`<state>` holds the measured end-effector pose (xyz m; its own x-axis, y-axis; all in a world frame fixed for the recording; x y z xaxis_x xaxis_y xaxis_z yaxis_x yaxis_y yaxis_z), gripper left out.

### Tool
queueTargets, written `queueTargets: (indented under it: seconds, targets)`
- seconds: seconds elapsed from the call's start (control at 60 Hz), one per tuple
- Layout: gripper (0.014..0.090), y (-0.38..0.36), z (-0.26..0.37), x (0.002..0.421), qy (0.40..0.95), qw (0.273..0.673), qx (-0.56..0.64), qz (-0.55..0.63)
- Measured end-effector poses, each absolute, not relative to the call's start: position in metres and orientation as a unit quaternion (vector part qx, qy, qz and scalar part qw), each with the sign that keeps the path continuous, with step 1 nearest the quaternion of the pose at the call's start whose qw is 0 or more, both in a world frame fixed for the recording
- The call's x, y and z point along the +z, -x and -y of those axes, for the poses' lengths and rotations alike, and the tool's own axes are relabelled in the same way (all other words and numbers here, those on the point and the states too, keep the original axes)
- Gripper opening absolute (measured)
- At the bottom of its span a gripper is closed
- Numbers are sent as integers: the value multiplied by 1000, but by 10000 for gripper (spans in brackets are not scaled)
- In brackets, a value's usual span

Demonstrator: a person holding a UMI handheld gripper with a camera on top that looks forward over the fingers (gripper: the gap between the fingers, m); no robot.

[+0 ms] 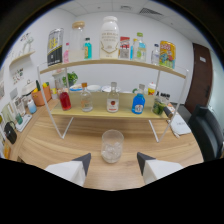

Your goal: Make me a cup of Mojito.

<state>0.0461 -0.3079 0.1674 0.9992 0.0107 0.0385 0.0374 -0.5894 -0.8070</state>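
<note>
Hand-held gripper (113,159) wide open and empty low in frame, glass of ice (112,145) just ahead on the counter (60,145).

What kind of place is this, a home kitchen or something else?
Probably a drink-mixing station set up in an office room: a two-level shelf of bottles on a wooden table, a glass with ice just ahead of the open jaws, and a dark office chair.

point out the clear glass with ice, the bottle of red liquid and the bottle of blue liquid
clear glass with ice (112,145), gripper view, its ice
bottle of red liquid (65,100), gripper view, body
bottle of blue liquid (138,104), gripper view, body
</note>
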Motion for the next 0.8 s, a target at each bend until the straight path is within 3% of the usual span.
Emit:
queueTargets:
  seconds: [0.15,0.517,0.8]
  targets:
    - [863,-43,310,170,888,459,-13,16]
    - [863,-78,352,150,904,427,-17,8]
    - [865,-161,313,191,894,446,-42,16]
